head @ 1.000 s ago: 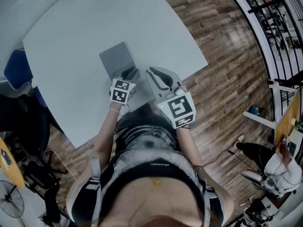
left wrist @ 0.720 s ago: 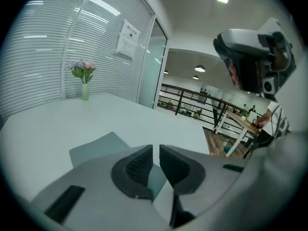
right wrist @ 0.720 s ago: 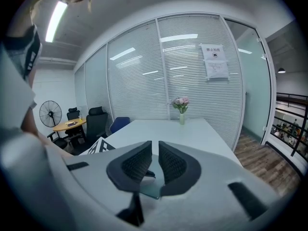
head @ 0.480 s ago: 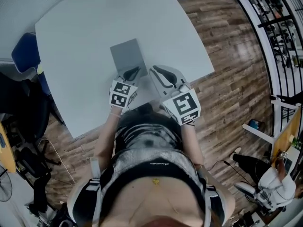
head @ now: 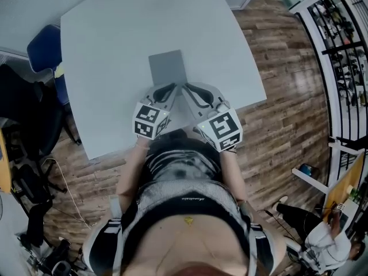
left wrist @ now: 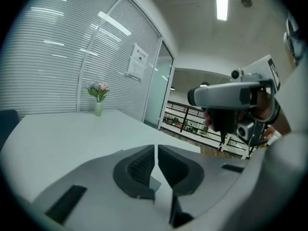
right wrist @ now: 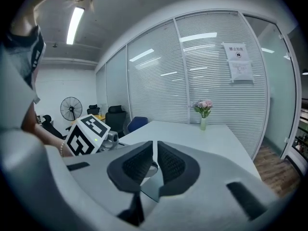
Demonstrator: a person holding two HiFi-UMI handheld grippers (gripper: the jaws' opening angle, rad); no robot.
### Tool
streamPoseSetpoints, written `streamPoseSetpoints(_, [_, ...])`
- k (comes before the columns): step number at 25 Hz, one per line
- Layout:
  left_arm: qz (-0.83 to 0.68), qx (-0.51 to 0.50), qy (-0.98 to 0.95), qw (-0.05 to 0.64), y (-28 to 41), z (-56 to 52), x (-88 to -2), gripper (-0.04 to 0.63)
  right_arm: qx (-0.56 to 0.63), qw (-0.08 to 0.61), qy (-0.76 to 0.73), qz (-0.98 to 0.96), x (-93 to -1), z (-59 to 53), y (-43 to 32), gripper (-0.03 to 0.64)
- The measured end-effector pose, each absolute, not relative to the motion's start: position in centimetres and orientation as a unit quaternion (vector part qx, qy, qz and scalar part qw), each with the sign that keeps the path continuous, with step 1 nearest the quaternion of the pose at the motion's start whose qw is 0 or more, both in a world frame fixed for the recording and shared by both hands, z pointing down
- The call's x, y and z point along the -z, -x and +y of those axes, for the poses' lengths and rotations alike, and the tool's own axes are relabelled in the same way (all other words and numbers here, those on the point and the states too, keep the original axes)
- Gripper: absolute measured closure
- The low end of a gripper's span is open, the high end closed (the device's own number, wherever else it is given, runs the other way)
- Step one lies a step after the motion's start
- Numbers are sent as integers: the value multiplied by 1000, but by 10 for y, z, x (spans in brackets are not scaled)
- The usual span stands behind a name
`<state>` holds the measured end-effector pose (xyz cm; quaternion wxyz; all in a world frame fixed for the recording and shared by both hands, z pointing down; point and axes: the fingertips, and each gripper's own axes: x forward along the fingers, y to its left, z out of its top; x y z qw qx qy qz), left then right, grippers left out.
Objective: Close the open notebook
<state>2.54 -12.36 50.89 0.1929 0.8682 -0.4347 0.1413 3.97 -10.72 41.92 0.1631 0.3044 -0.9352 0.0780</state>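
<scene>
A grey notebook (head: 168, 68) lies flat on the white table (head: 115, 39) with its cover down. My left gripper (head: 171, 88) hovers just over the notebook's near edge, jaws shut with nothing between them (left wrist: 156, 150). Beside it on the right, my right gripper (head: 187, 88) points the same way, and its jaws also stand together and empty (right wrist: 155, 146). Under the right jaws a dark grey corner of the notebook (right wrist: 150, 186) shows. Each gripper view shows the other gripper: the left one's marker cube (right wrist: 86, 134) and the right gripper's body (left wrist: 226, 96).
A small vase of flowers (right wrist: 203, 110) stands at the table's far end. A blue chair (head: 45, 48) is pushed up at the table's left side, with dark office chairs and a fan beyond. The table's near edge is just below the grippers, wooden floor to the right.
The left gripper's jaws have closed and it has lifted off the notebook's near edge. The right gripper has moved in closer to the left one.
</scene>
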Motion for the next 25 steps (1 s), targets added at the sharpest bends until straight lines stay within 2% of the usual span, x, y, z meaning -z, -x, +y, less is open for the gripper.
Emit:
streamPoseSetpoints(7, [-458,-106,-864,179,-7,-118,-476,575,-68,154,-286,-943,-414,-104,-22,612])
streamPoseSetpoints(18, [-494,-42,-855,151,16,-111,-421,578,-54,127,-266,-954,-396,-102,-3,613])
streamPoseSetpoints(25, [-513,-2,-849,126,29,-102,-384,578,-42,83,-259,-961,-371,-98,6,614])
